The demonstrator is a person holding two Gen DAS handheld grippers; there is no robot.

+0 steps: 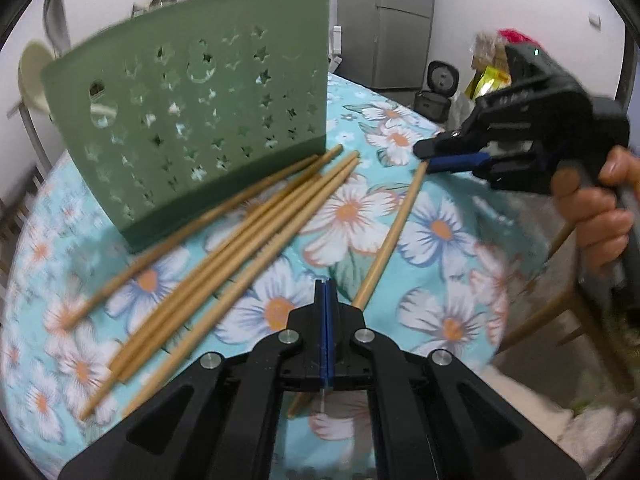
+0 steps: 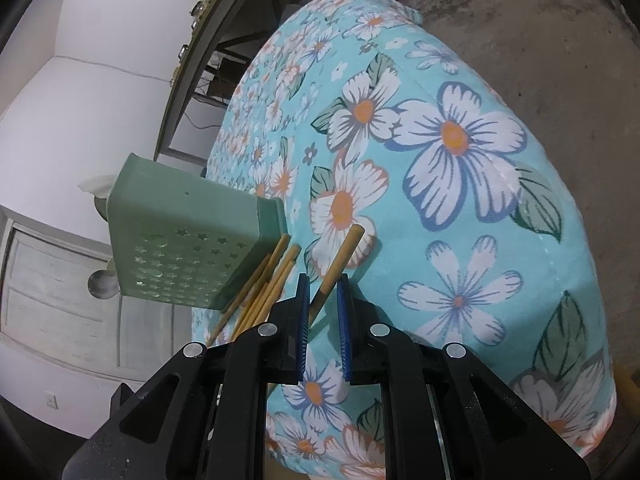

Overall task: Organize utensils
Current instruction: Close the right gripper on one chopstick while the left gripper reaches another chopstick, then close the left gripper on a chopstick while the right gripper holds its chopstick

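Observation:
Several wooden chopsticks [image 1: 224, 252] lie in a loose bundle on the flowered tablecloth [image 1: 440, 240], next to a green perforated utensil holder [image 1: 192, 112]. One single chopstick [image 1: 394, 236] lies apart to the right. My left gripper [image 1: 326, 284] is shut and empty, just above the cloth near that chopstick's near end. My right gripper [image 2: 322, 284] is open, with the single chopstick's far end [image 2: 340, 260] between its blue pads [image 2: 344, 320] without being clamped. The right gripper also shows in the left wrist view [image 1: 424, 156]. The holder [image 2: 180, 240] and bundle [image 2: 264, 288] show in the right wrist view too.
The table's edge drops off at the right onto a concrete floor [image 2: 540, 20]. A wooden chair [image 1: 560, 304] stands to the right of the table. A grey fridge [image 1: 384, 20] and a rice cooker [image 1: 440, 80] stand beyond the table.

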